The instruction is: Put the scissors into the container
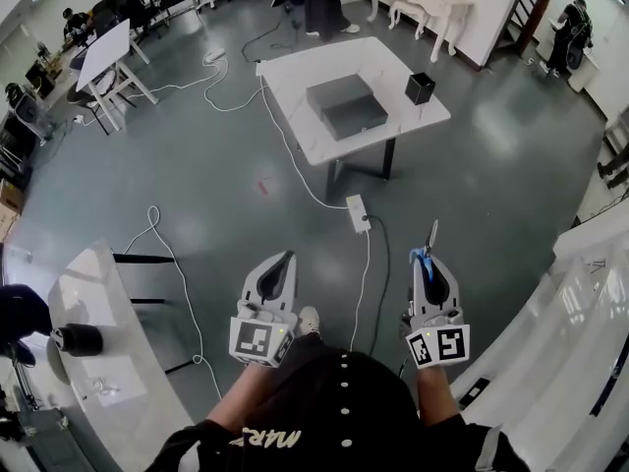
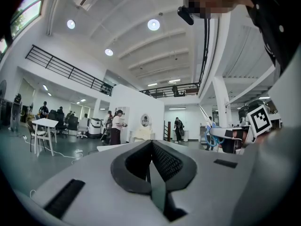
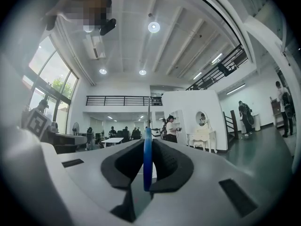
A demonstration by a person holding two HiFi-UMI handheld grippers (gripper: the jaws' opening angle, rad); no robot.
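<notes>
At the far left of the head view stands a long white table (image 1: 101,293) with a dark round thing (image 1: 77,339) lying on its edge; what it is, I cannot tell. Next to the right comes the left gripper (image 1: 284,262), held over the grey floor (image 1: 197,165) and pointing forward. In the left gripper view its jaws are pressed together and there is nothing between them (image 2: 151,144). Further ahead, well apart from both grippers, stands a white square table (image 1: 295,87). On it is a grey box (image 1: 346,104) near the middle, and a small black container (image 1: 420,88) near the right corner, apart from the box. On the floor between this table and the person lies a white power strip (image 1: 358,212) with its cables. At the right is the right gripper (image 1: 428,260). Its jaws stand narrow and are clamped on the blue handle of the scissors (image 3: 147,160), and the blades (image 1: 432,232) point forward beyond the jaw tips.
</notes>
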